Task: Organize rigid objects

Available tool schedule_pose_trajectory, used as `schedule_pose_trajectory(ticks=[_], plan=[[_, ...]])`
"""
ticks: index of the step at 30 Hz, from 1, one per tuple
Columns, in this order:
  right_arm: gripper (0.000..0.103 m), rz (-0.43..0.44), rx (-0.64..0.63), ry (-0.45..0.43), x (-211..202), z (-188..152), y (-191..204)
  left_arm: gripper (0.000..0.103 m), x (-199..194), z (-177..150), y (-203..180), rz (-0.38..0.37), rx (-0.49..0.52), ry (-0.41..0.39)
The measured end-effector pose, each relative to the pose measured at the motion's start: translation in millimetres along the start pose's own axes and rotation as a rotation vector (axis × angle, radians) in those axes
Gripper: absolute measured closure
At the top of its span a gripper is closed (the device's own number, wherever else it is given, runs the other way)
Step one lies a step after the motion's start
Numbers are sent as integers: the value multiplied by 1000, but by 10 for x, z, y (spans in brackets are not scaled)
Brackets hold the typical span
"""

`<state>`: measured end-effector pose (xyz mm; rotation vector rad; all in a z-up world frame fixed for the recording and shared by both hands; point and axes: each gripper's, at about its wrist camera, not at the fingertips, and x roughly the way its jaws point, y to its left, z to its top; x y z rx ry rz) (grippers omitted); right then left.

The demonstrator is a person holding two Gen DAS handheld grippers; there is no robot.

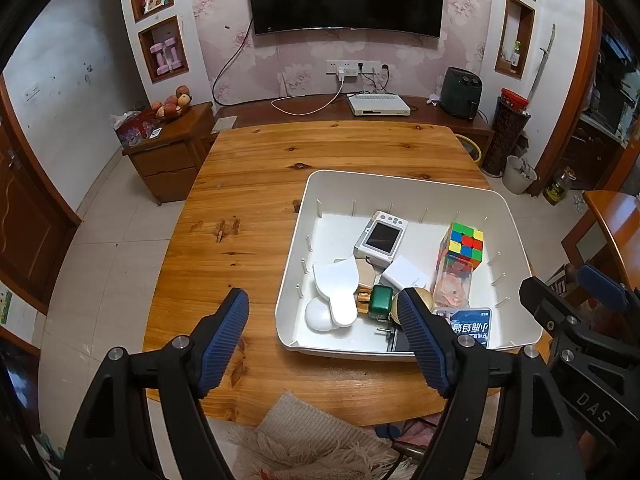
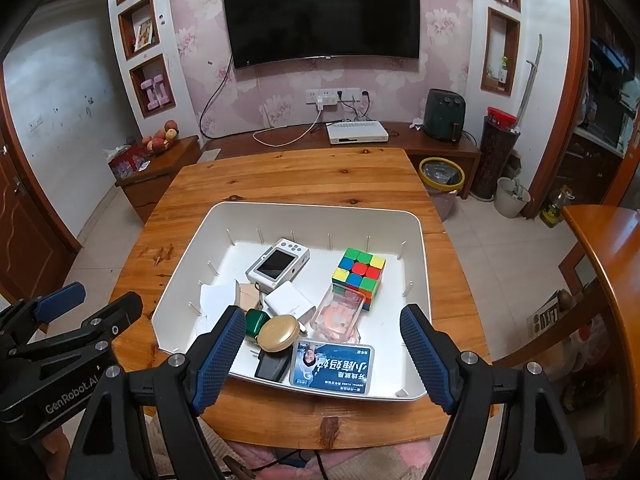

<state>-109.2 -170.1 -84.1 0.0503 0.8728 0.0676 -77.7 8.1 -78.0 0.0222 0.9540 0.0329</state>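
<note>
The white bin [image 2: 224, 216] sits on the wooden table [image 2: 304, 172] straight ahead of the right gripper [image 2: 322, 350], whose jaws stand wide apart with nothing between them, framing the bin's near edge; that looks like a stance for choosing a piece, not for carrying one. Everything to be sorted is heaped in the bin's near half. Just beyond the right gripper's fingertips lie a blue-labelled flat tin [image 2: 332, 366], a round gold case [image 2: 279, 333] resting partly on a black block [image 2: 272, 366], and a small green box [image 2: 256, 322]. Farther off are a white charger brick [image 2: 289, 299], a clear box of orange pieces [image 2: 339, 316], a colour cube [image 2: 359, 276] standing by the bin's right wall, and a small white camera [image 2: 278, 266]. The left gripper [image 1: 322, 322] is likewise released and empty, hovering over bare table at the bin's left, where a white fan-shaped piece [image 1: 336, 284] and white puck [image 1: 318, 316] lie nearest.
</note>
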Motion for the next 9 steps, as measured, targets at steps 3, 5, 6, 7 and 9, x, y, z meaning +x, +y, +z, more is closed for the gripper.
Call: schedule_pose_trajectory(ticks=[3, 5, 6, 7, 9], plan=[[23, -2, 0, 0, 7, -2, 4, 23, 4, -2, -1, 0, 1, 2], [23, -2, 1, 0, 10, -2, 5, 23, 2, -3, -2, 1, 1, 2], [23, -4, 0, 0, 5, -1, 3, 23, 3, -2, -1, 1, 1, 3], [23, -4, 1, 1, 8, -3, 3, 23, 3, -10, -3, 1, 1, 3], [23, -2, 2, 3, 17, -18, 17, 23, 5, -11, 0, 1, 2, 1]])
